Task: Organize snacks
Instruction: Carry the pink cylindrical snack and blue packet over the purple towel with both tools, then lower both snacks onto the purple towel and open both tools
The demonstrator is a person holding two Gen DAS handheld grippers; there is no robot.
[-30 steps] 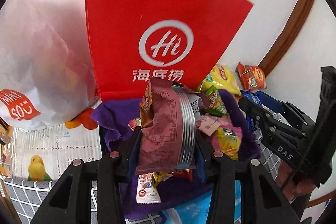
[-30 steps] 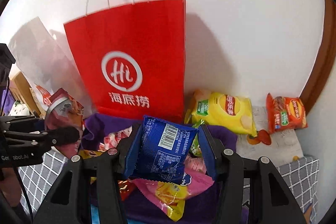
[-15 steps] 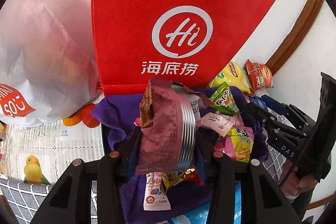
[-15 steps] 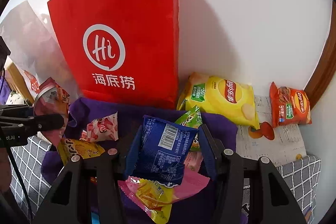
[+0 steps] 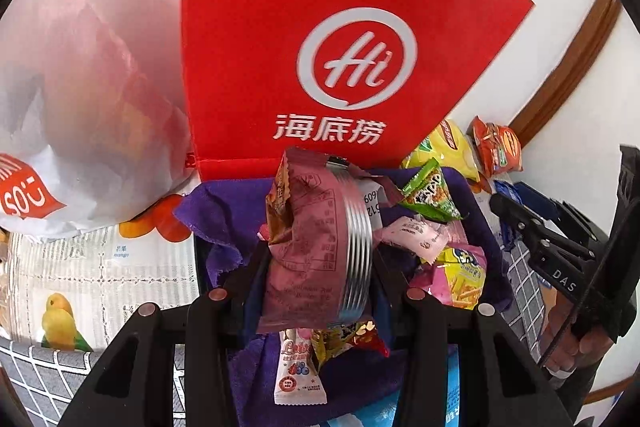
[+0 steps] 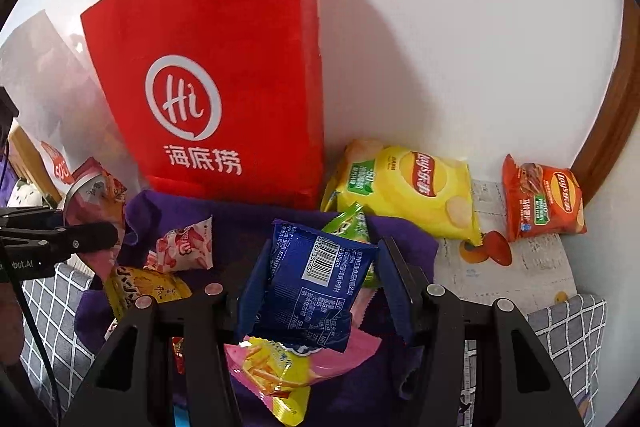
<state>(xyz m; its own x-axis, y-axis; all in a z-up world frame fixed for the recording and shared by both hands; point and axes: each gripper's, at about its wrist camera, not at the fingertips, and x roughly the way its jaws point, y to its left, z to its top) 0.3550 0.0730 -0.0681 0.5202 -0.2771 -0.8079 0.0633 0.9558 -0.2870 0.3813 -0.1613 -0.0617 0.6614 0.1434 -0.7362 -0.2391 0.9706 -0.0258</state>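
The left gripper [image 5: 320,267] is pinching a crinkled maroon foil snack packet [image 5: 308,247], and the right gripper [image 6: 316,287] is pinching a dark blue snack packet with a barcode [image 6: 316,279]. Both packets are hanging above the purple cloth [image 6: 256,215], where several small snacks are lying in a loose heap. A yellow chip bag [image 6: 404,191] and an orange chip bag [image 6: 544,199] are lying apart near the wall, beside the red paper bag [image 6: 224,67]. I judge that the sorting is only partly done; most pieces are waiting.
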